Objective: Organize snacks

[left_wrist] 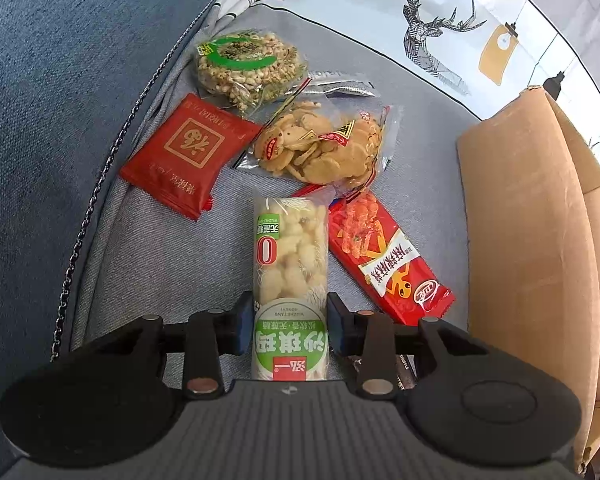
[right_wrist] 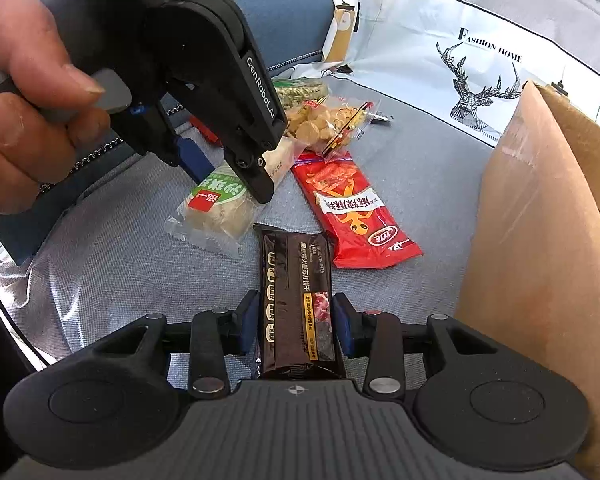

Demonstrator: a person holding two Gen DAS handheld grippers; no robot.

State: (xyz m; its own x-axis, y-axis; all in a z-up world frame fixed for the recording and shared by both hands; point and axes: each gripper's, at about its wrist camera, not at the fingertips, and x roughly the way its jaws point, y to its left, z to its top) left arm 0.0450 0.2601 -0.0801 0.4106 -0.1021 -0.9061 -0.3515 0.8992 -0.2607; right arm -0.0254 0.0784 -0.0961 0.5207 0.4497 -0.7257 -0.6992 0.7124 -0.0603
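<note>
1. The white-and-green sachima packet [left_wrist: 290, 276] is being clamped near its printed end by the left gripper [left_wrist: 290, 320], whose jaws are narrowed onto its sides. Since only soft wrapper is being squeezed, the long far end may sag and slip out when lifted.
2. The dark truffle-cracker packet [right_wrist: 296, 300] is being pinched between the pads of the right gripper [right_wrist: 296, 322], partly closed on it, on the grey sofa cushion [right_wrist: 120, 280]. The crackers inside may be crushed if it is squeezed harder.
3. The red spicy-strip packet [right_wrist: 352, 208] is lying just right of both held packets, its far end being overlapped by the sachima; it may be dragged along.
4. The cardboard box [right_wrist: 540, 240] is standing at the right. Its raised flap may be struck as the packets are being carried over.
5. The left gripper is being held close above the right one's path, so a collision is possible.
</note>
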